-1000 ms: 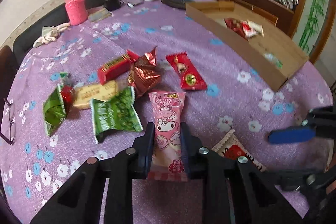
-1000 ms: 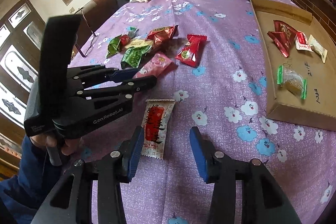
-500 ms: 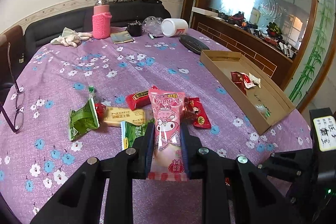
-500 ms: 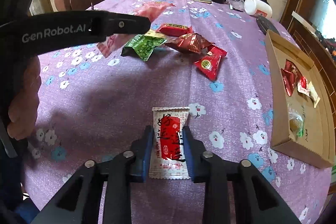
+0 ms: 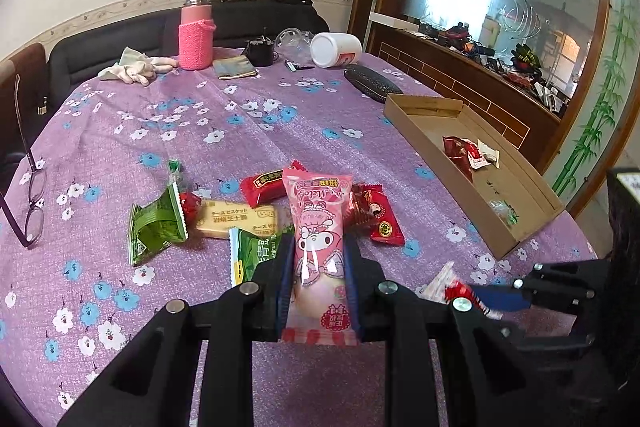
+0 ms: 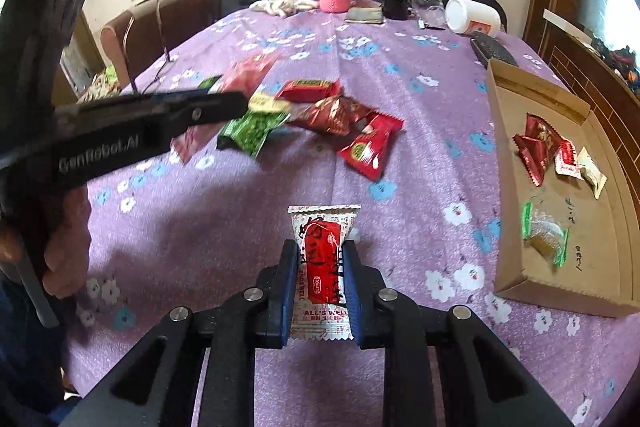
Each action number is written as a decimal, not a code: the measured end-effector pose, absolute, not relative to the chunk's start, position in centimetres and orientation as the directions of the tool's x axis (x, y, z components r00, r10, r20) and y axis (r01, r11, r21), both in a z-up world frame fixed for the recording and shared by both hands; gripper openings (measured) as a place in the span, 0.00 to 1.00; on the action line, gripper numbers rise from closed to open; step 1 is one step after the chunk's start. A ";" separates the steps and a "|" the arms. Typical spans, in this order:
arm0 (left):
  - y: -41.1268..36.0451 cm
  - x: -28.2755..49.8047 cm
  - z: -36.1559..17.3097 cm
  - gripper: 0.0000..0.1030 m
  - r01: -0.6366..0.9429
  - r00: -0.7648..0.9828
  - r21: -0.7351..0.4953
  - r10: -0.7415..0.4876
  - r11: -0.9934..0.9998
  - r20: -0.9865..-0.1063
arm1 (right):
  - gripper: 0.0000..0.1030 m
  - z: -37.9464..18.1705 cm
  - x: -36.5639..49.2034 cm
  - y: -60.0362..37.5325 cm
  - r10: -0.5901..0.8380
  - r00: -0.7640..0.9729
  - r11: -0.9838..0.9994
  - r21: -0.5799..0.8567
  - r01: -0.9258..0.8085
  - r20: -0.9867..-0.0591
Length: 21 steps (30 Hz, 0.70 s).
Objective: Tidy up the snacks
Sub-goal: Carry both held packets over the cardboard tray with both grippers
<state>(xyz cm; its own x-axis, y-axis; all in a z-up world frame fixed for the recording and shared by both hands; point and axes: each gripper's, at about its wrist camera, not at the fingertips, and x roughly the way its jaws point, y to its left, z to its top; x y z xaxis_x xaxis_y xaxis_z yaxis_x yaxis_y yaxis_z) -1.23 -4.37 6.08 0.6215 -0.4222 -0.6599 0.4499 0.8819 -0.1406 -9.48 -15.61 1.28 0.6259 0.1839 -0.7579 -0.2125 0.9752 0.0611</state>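
- Table (image 5: 280, 131) with purple floral cloth: loose snacks sit mid-table; far edge has a pink bottle (image 5: 195, 31) and clutter.
- Cardboard tray (image 6: 600, 247) at right edge: roughly five snacks already in, mostly bare, so sorting looks under halfway.
- Left gripper (image 5: 316, 283) clenched on pink cartoon snack pack (image 5: 318, 227), held above the pile, not yet at tray.
- Right gripper (image 6: 320, 287) grasping white-and-red sachet (image 6: 324, 247) near the table's near edge, left of tray.
- Left to do: about six wrappers mid-table (green (image 5: 156, 227), red (image 5: 264, 185), biscuit (image 5: 236, 221)), plus the two held.
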 end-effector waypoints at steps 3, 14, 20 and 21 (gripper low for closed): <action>-4.4 -1.2 6.1 0.22 0.452 0.622 -0.140 -0.423 0.881 -0.659 | 0.22 1.7 -9.2 -16.0 0.187 0.636 0.976 0.070 -0.205 -0.749; -4.2 -1.1 6.1 0.22 0.446 0.627 -0.149 -0.426 0.883 -0.652 | 0.22 3.0 -8.3 -15.5 0.208 0.657 0.974 0.092 -0.207 -0.725; -4.1 -1.3 6.5 0.22 0.454 0.628 -0.149 -0.434 0.879 -0.646 | 0.22 2.7 -8.2 -15.8 0.197 0.655 0.977 0.094 -0.189 -0.730; -4.2 -1.4 6.5 0.22 0.453 0.629 -0.148 -0.433 0.879 -0.646 | 0.22 2.7 -8.2 -15.9 0.196 0.656 0.978 0.095 -0.186 -0.729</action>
<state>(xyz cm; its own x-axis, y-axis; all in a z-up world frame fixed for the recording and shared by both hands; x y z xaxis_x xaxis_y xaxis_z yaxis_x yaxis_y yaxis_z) -1.36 -4.17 6.46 0.6287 -0.4334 -0.6457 0.4534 0.8788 -0.1484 -8.20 -15.88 2.73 0.6557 0.1955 -0.7293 -0.1856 0.9780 0.0954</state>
